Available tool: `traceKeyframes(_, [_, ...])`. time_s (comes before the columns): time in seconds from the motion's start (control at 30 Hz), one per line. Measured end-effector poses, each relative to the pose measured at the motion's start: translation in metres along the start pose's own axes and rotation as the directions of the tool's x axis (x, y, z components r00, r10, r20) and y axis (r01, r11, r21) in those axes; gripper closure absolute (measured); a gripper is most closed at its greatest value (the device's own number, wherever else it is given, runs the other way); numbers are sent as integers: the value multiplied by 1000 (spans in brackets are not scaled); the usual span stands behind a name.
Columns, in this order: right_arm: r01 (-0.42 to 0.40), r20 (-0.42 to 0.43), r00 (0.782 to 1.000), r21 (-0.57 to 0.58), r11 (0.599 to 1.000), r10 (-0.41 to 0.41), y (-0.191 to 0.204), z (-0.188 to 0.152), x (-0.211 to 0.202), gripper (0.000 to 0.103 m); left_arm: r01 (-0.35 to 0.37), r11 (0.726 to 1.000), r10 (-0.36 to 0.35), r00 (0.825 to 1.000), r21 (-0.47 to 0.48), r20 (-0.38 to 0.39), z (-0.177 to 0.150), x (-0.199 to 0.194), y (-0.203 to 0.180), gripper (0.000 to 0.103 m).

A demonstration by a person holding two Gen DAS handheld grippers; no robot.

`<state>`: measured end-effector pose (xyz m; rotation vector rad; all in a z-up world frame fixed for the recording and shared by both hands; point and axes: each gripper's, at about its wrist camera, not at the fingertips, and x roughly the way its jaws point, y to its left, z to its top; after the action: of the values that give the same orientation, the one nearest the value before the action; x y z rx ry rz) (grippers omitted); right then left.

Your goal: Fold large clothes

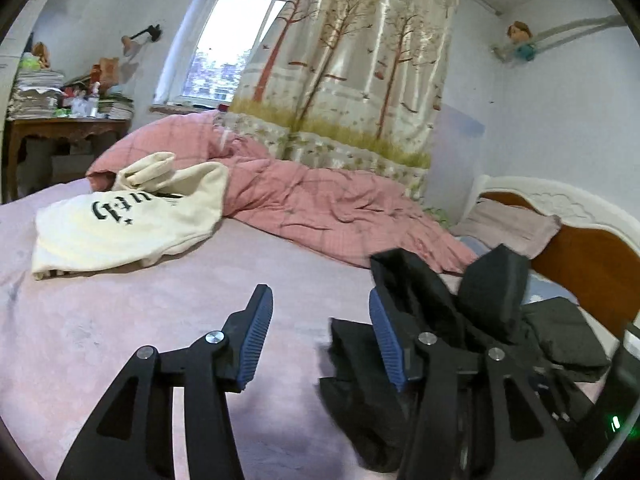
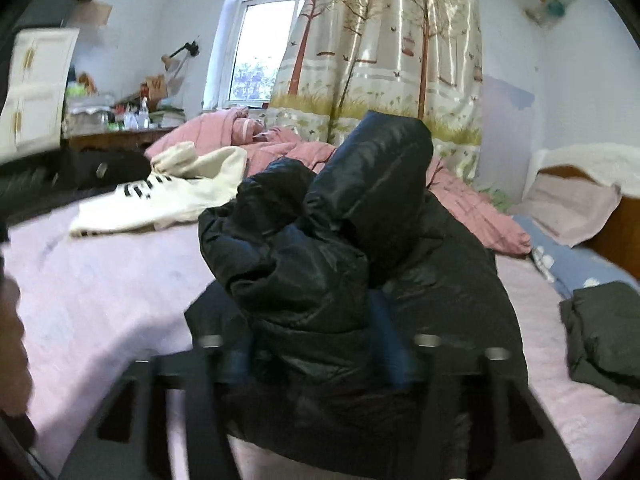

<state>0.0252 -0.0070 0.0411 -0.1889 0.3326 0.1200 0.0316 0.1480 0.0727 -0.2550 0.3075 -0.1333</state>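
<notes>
A black puffer jacket [image 2: 360, 200] lies bunched in a heap on the pink bed sheet [image 1: 120, 320]. In the right wrist view my right gripper [image 2: 316, 332] is blurred, its jaws wide apart with the jacket's bulk filling the gap. I cannot see the pads squeezing the jacket. In the left wrist view my left gripper [image 1: 318, 296] is open over bare sheet, nothing between its blue pads. The jacket [image 1: 492, 292] rises just behind and to the right of its right finger. A cream sweatshirt [image 1: 132, 224] with black lettering lies farther back on the left.
A rumpled pink quilt [image 1: 320, 204] runs along the far side of the bed below the curtain. A pillow [image 1: 512, 224] and a wooden headboard [image 1: 592, 256] are at the right. A dark folded garment [image 2: 604, 340] lies right of the jacket. A cluttered desk [image 1: 64, 128] stands far left.
</notes>
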Motion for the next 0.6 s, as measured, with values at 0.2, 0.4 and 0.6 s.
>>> traceKeyframes(0.2, [-8, 59, 998, -20, 1000, 9, -14, -8, -39, 8, 67, 997, -68, 997, 49, 20, -1, -6, -18, 39])
traceKeyframes(0.4, [58, 104, 992, 139, 989, -73, -100, 8, -69, 7, 226, 973, -226, 974, 44, 10, 11, -6, -58, 23])
traceKeyframes(0.6, [-31, -63, 997, 166, 986, 42, -142, -8, -30, 8, 338, 940, -331, 938, 55, -100, -1, 25, -99, 23])
